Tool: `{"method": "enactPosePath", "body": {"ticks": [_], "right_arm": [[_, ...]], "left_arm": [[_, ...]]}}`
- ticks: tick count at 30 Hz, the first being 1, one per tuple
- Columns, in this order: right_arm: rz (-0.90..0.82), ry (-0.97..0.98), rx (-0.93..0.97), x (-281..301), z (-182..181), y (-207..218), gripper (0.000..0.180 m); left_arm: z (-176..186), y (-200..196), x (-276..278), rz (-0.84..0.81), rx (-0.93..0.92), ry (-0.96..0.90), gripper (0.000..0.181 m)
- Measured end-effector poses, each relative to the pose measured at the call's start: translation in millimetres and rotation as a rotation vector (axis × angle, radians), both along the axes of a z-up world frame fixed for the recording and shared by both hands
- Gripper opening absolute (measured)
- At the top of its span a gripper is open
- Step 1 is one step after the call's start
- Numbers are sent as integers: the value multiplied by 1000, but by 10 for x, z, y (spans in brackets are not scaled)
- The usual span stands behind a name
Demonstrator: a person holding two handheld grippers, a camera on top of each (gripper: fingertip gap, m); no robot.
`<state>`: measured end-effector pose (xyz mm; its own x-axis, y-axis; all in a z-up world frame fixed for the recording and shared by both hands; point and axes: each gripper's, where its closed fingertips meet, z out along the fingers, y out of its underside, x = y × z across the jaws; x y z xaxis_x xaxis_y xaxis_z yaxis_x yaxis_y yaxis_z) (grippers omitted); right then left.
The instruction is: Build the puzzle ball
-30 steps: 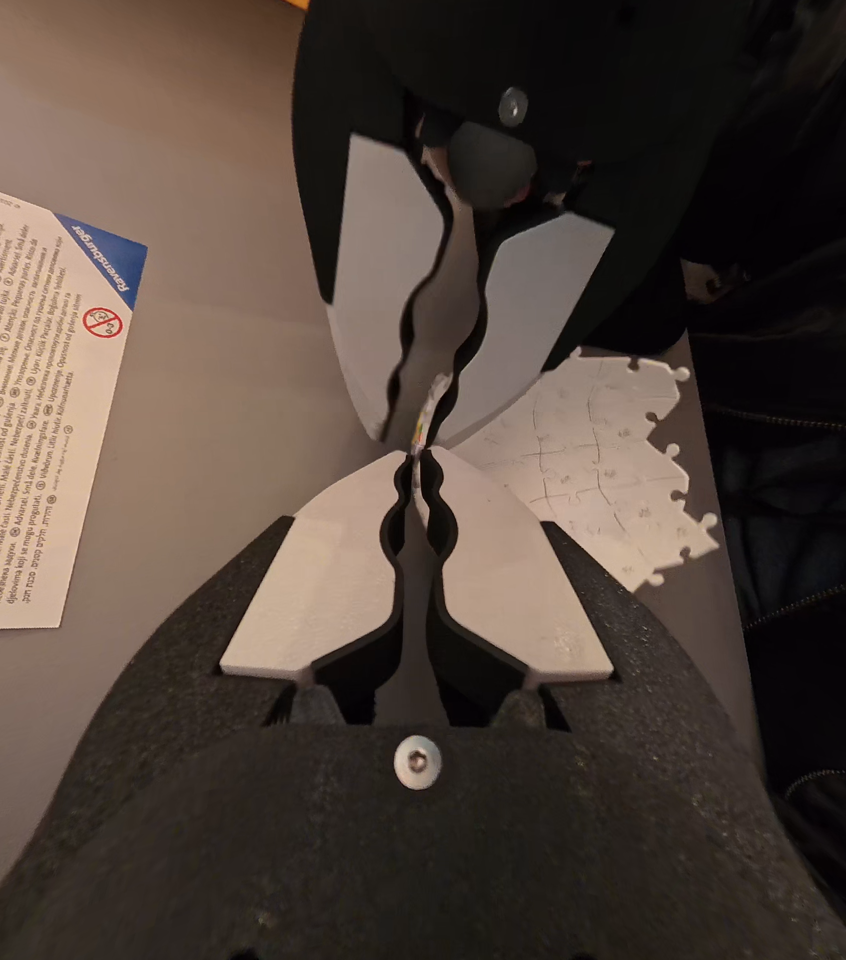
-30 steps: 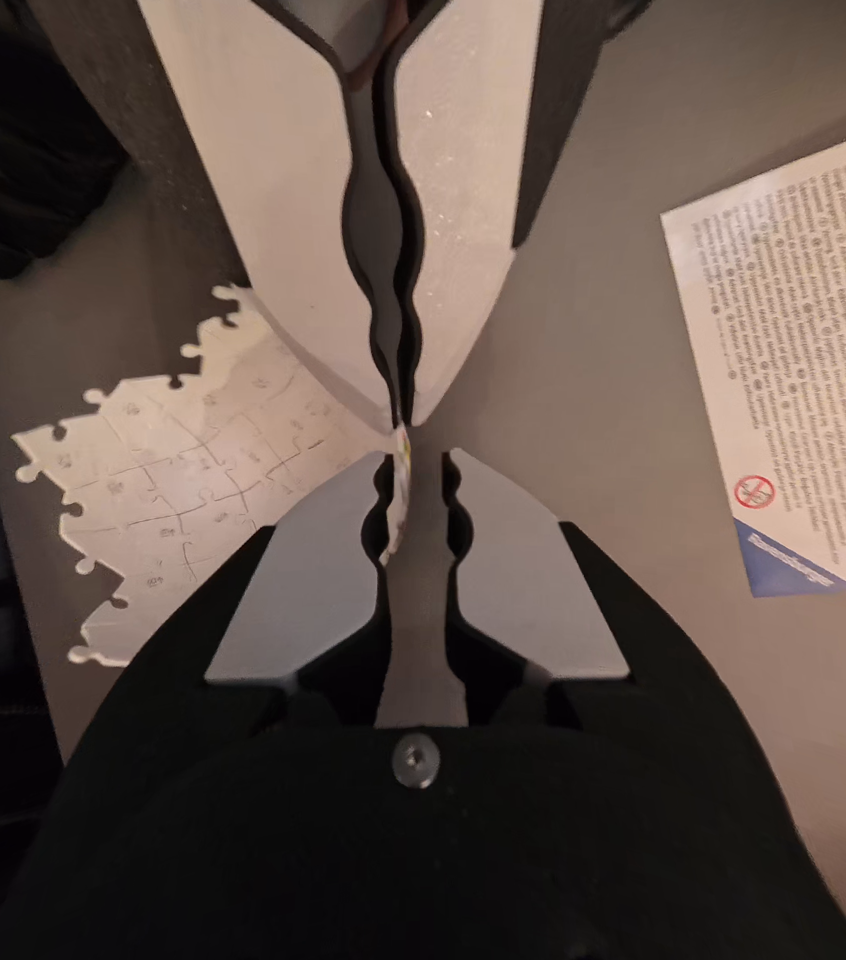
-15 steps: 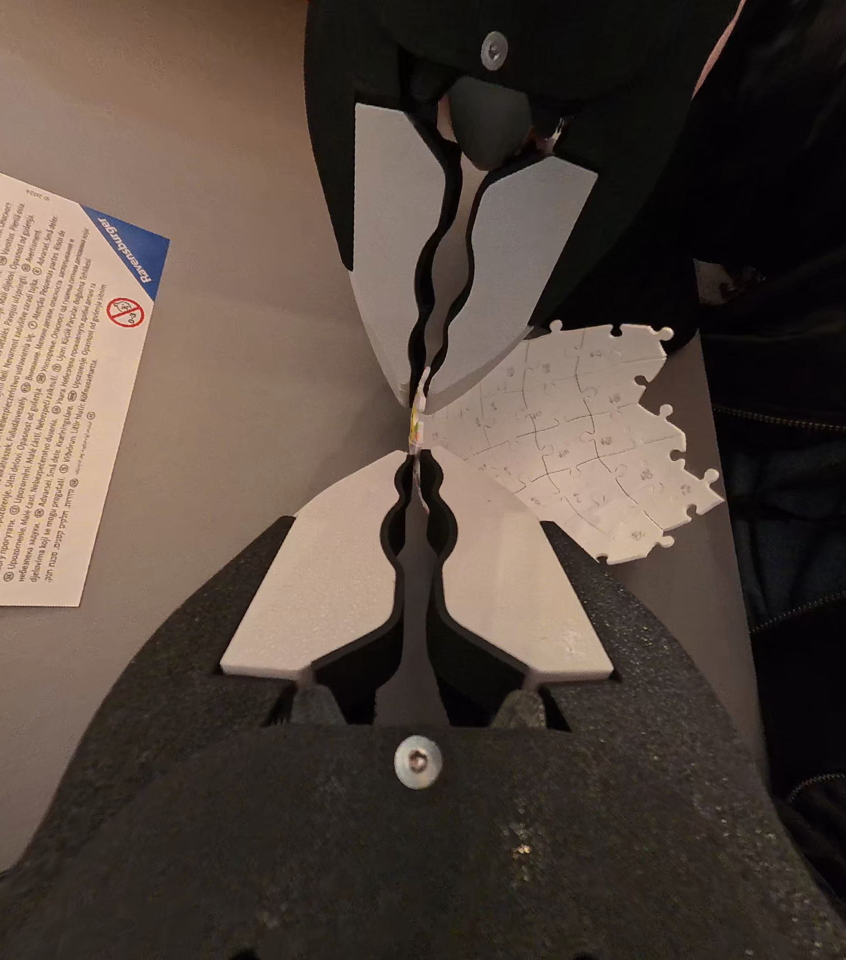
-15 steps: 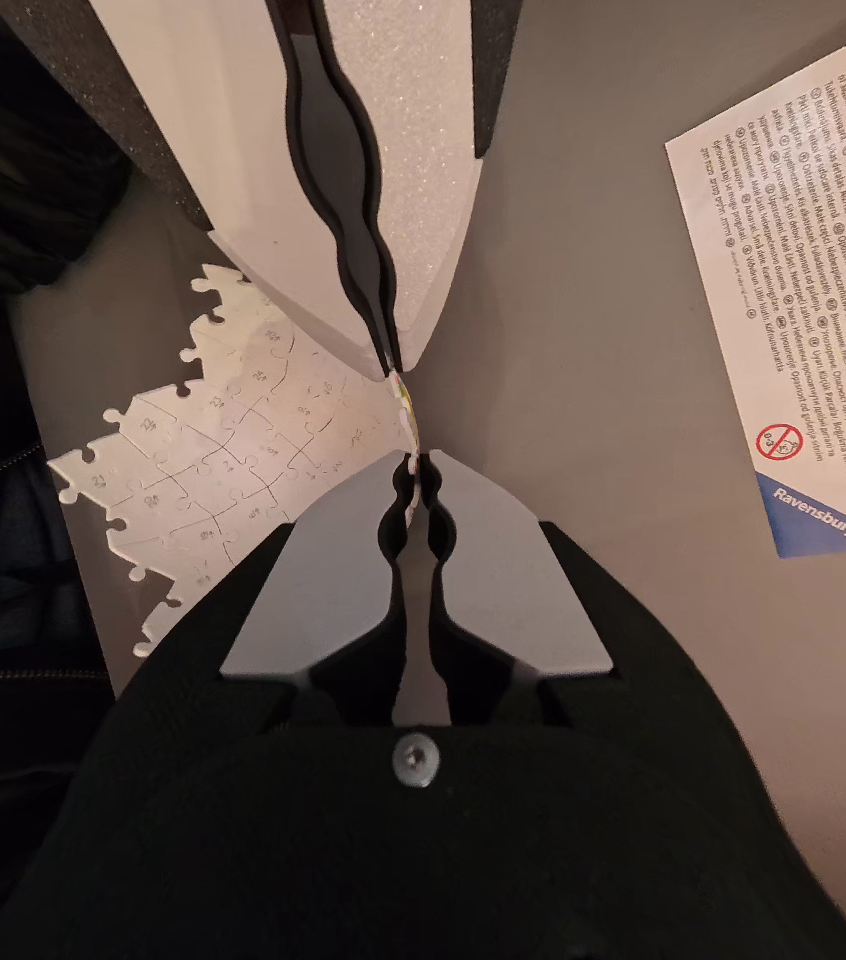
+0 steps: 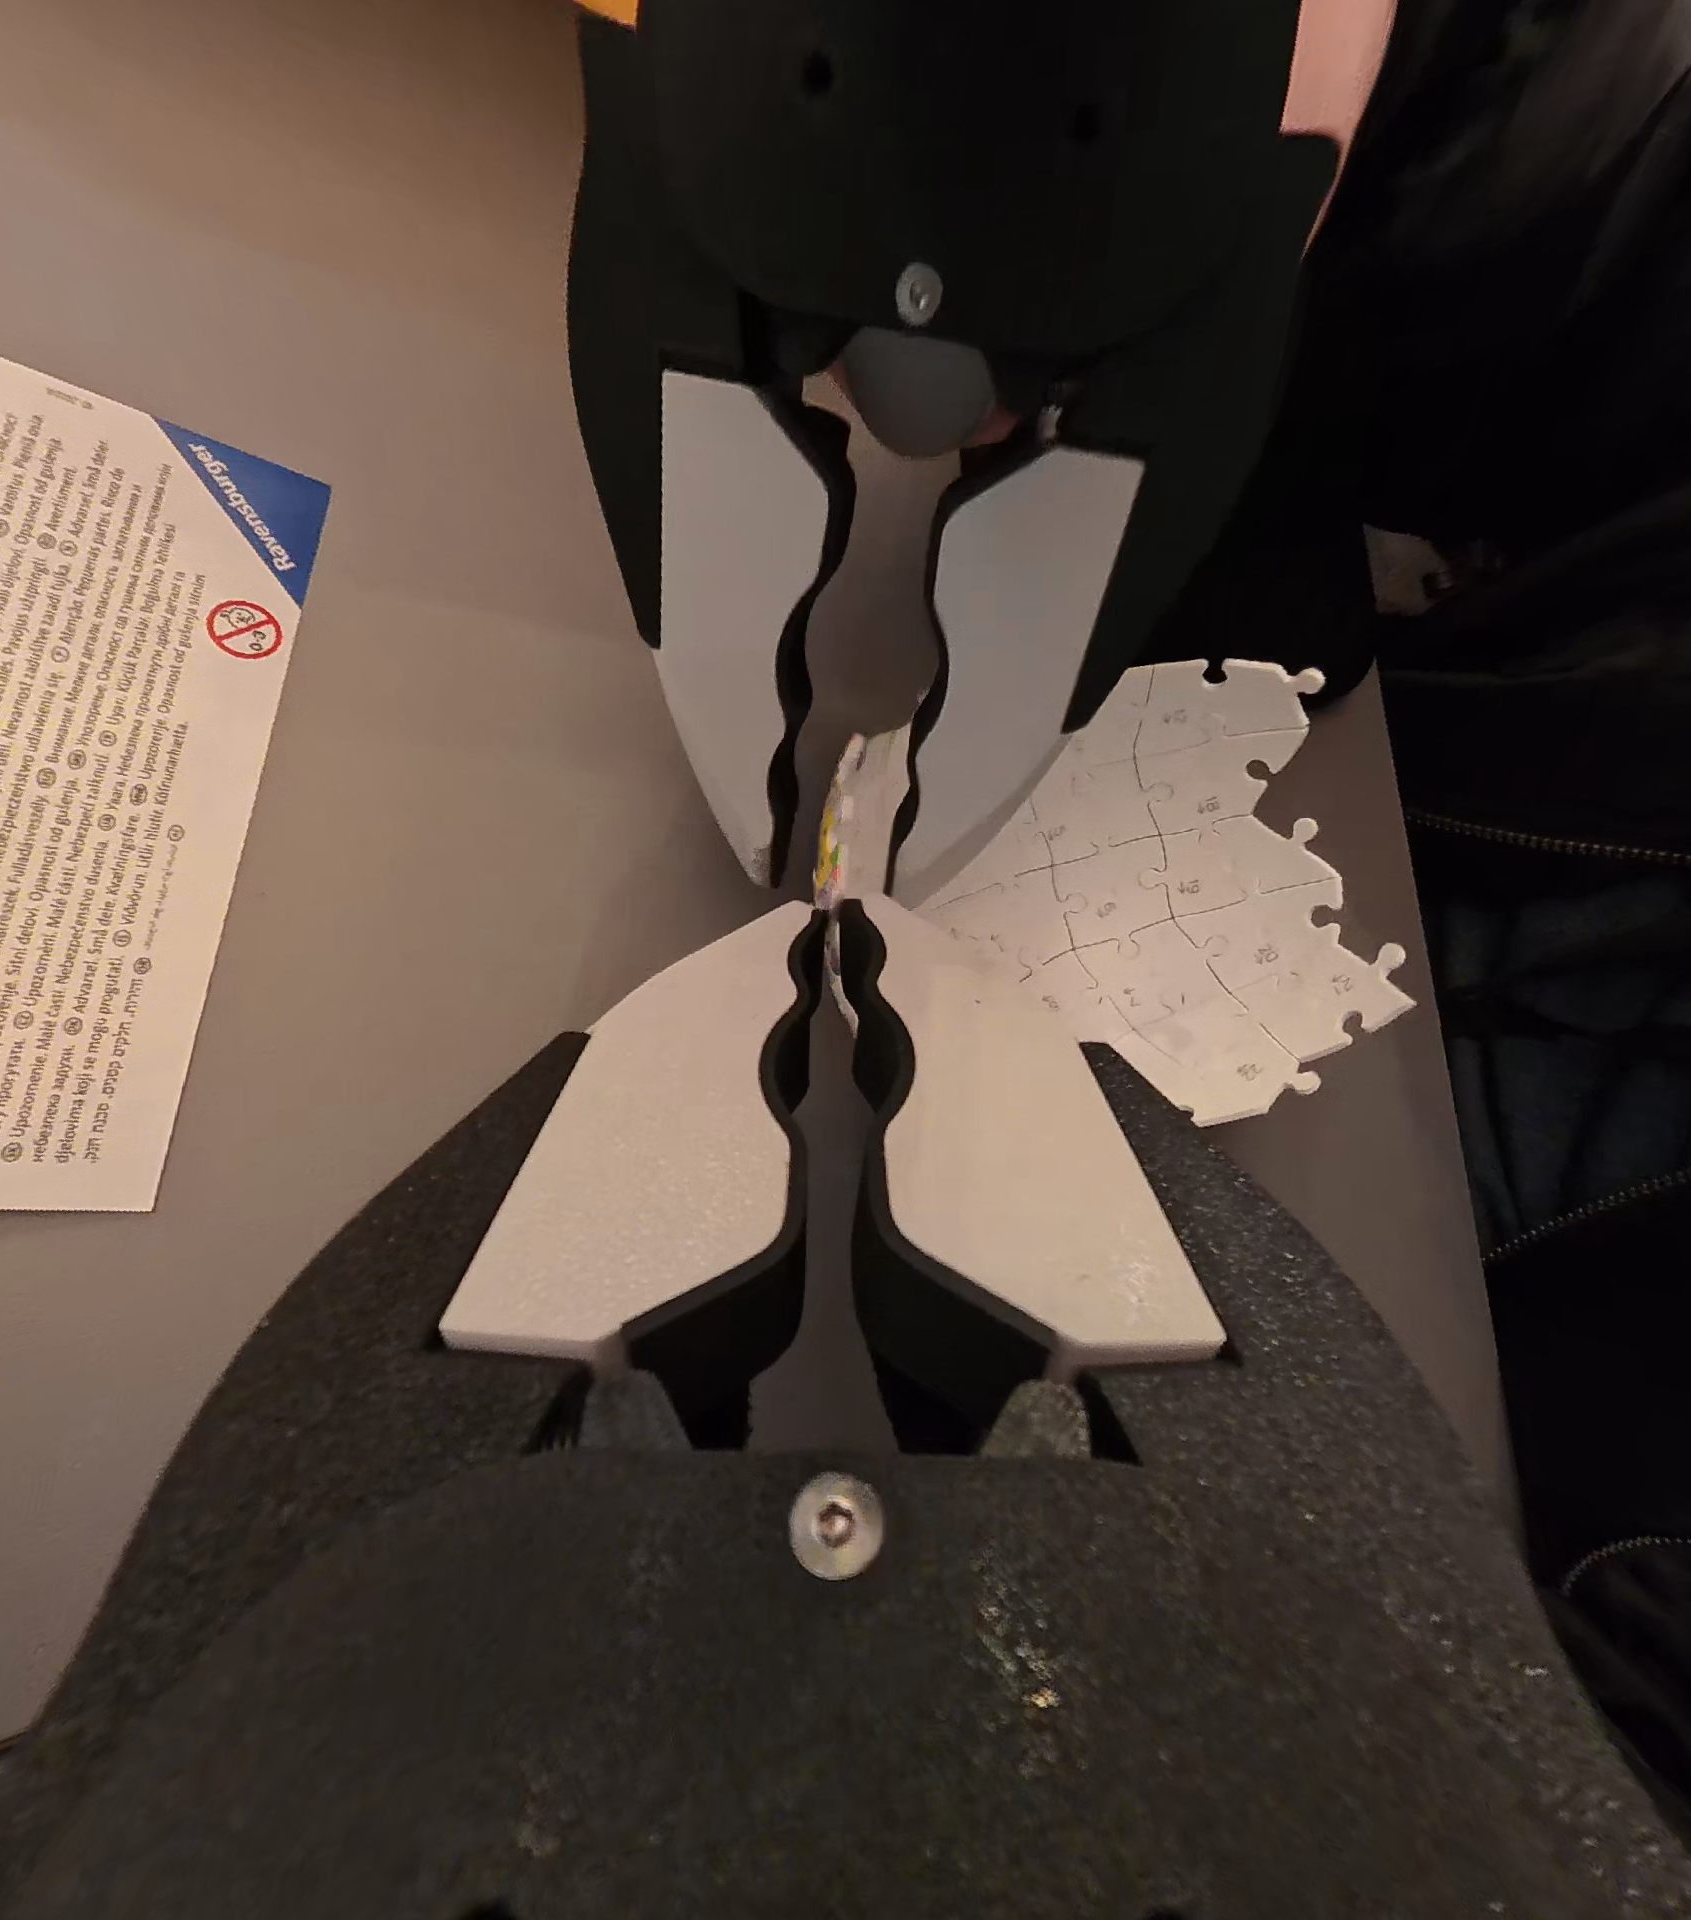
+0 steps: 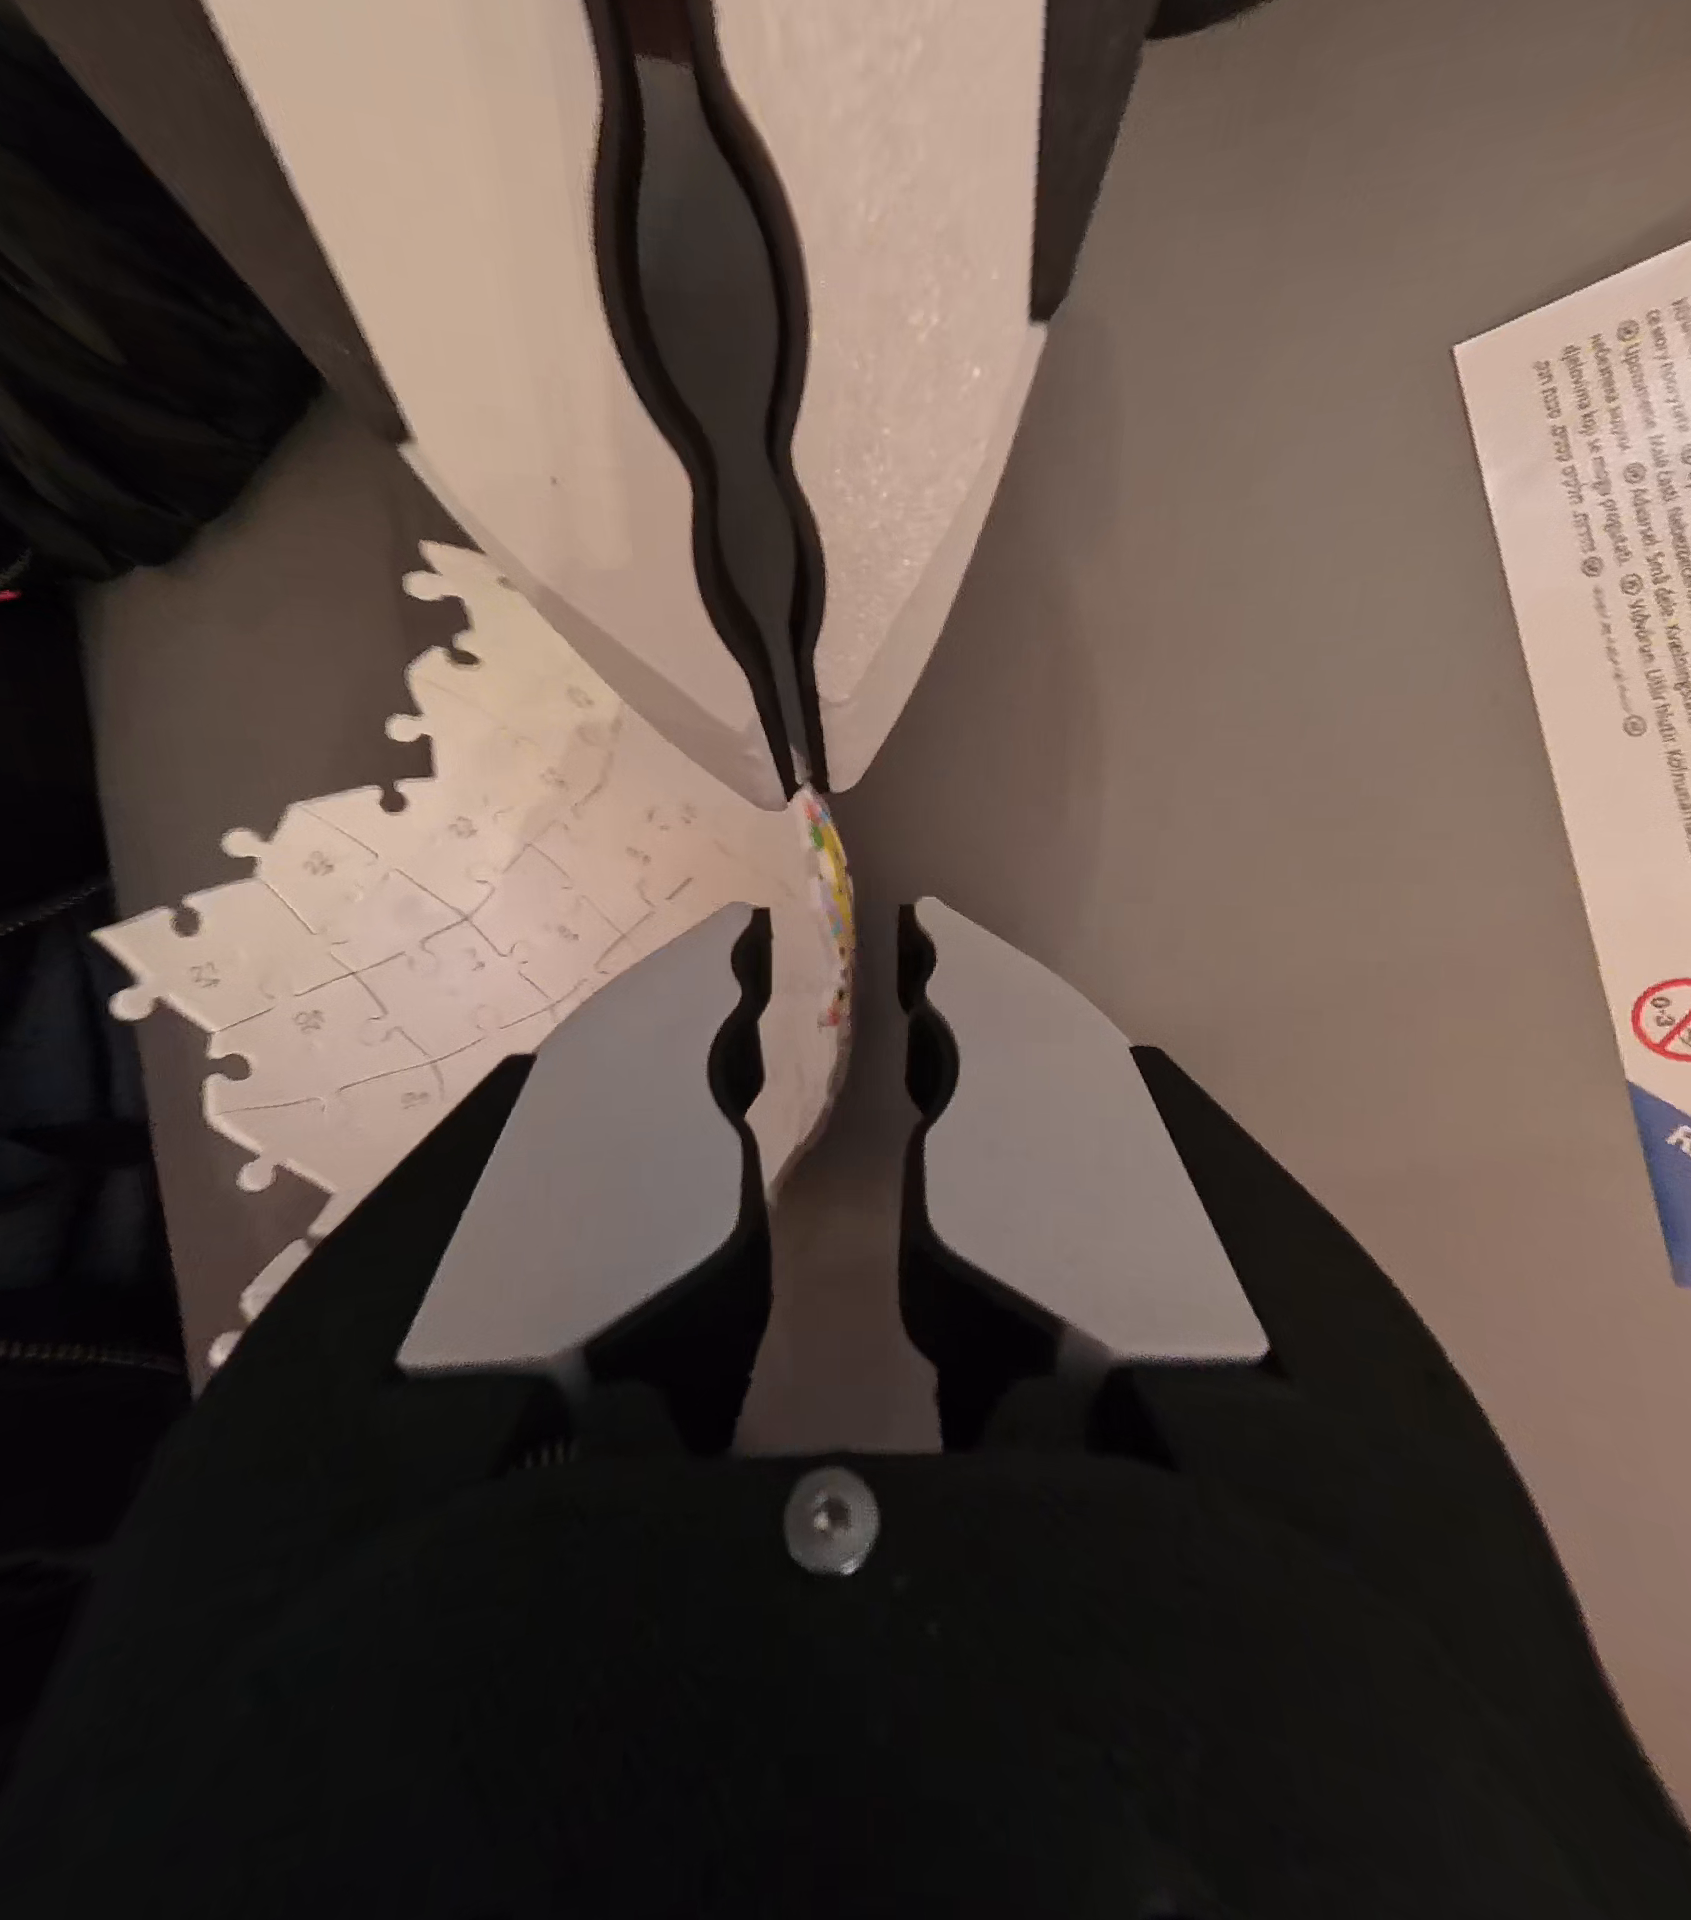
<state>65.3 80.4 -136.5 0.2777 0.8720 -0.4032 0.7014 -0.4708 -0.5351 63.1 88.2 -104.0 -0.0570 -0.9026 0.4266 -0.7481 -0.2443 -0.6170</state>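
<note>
A curved white section of joined puzzle pieces [image 5: 1184, 894], back side up with small marks, is held above the grey table; it also shows in the right wrist view [image 6: 384, 935]. Its coloured rim [image 6: 836, 914] runs between both grippers. My left gripper [image 5: 825, 912] is shut on that rim. In the right wrist view it comes down from the top [image 6: 801, 784], pinching the rim. My right gripper [image 6: 833, 909] is open, its jaws on either side of the rim without gripping it. In the left wrist view it points down from the top [image 5: 830, 878].
A white printed leaflet with a blue corner [image 5: 41, 779] lies flat on the grey table [image 5: 405, 312]; it also shows in the right wrist view [image 6: 1651, 727]. A person's dark jacket [image 5: 1599, 935] is beyond the table edge next to the puzzle section. Less than 4 cm separates the two grippers' tips.
My right gripper closed on the rim half a second ago and has now opened again. My left gripper has kept its hold. The section shifted slightly.
</note>
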Motion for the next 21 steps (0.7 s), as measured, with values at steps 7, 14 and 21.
{"method": "enactPosePath", "body": {"ticks": [7,14,21], "right_arm": [[8,0,-4,-25,-34,-14,9],[11,-1,-22,-24,-41,-29,8],[10,-1,-37,-14,-30,-39,6]], "left_arm": [[6,-3,-4,0,-7,-1,2],[9,-6,-1,-2,-7,-3,3],[29,-25,11,-9,-10,-12,3]]}}
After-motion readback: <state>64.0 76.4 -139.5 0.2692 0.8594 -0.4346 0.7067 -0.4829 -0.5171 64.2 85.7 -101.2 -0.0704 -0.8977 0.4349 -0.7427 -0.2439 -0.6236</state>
